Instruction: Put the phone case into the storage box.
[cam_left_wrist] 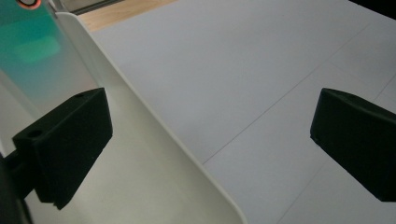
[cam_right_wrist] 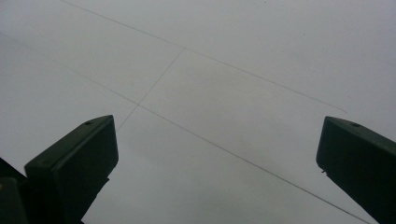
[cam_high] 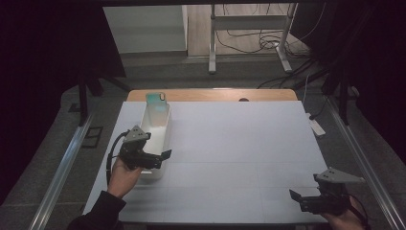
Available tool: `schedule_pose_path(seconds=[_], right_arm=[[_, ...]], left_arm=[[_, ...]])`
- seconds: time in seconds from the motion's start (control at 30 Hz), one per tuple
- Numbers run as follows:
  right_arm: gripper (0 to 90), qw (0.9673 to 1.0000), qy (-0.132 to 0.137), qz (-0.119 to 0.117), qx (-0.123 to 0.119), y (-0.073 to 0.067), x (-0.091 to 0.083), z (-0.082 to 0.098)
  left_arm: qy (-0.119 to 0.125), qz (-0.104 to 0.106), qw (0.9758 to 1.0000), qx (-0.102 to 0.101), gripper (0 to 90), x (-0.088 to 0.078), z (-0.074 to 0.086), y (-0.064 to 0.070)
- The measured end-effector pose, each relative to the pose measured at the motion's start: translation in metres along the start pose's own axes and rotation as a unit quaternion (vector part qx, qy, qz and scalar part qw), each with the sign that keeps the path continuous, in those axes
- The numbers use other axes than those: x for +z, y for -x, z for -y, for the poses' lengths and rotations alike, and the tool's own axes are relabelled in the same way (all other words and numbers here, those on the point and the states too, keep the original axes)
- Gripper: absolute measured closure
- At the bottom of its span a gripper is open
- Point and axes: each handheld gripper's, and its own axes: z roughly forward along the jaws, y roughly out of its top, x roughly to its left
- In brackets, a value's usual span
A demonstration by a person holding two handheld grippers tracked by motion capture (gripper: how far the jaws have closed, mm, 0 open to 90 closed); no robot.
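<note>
A long white bin [cam_high: 168, 125] stands on the left part of the white table [cam_high: 239, 143]. A teal, phone-shaped flat item [cam_high: 156, 101] leans upright at the bin's far end. My left gripper [cam_high: 160, 157] hovers over the bin's near end, open and holding nothing. In the left gripper view its jaws stand wide apart [cam_left_wrist: 210, 112], one over the bin's inside [cam_left_wrist: 140, 177] and the other over the table, with the teal item [cam_left_wrist: 32, 51] beyond. My right gripper [cam_high: 298, 197] is at the table's near right corner, open [cam_right_wrist: 215, 135] above bare table.
A wooden tabletop edge [cam_high: 210, 94] shows behind the white surface. A white power strip [cam_high: 316, 126] lies off the right side. A metal stand [cam_high: 249, 38] and cables are on the floor beyond. Metal rails run along both sides.
</note>
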Motion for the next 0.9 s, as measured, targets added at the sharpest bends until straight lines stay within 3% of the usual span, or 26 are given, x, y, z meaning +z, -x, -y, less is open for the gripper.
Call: schedule_pose_path(seconds=[0.9], right_arm=[[0.0,1.0,-0.001,-0.003,0.004,0.001,0.001,0.0]], left_arm=[[0.007,-0.021,0.9997,-0.008,0.0,-0.032,0.027,0.015]])
